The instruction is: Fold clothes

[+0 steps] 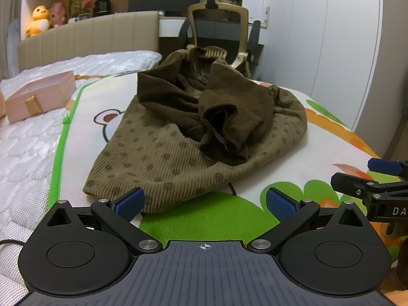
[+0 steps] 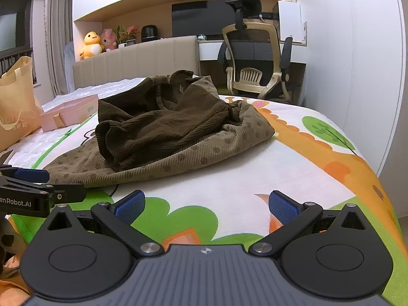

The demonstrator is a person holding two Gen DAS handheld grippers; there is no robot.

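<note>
On the bed's cartoon-print mat (image 2: 229,186), the brown corduroy garment (image 1: 178,137) lies crumpled at 12 o'clock from your left gripper (image 1: 204,201), and at about 11 o'clock from your right gripper (image 2: 206,204). Both sets of jaws stand wide open and hold nothing; the left one's near fingertip sits just at the hem. Your risk is grabbing into the bunched dark part on top: you could pinch several layers at once and drag the heap instead of spreading it. The two grippers are also close together, so they could collide.
</note>
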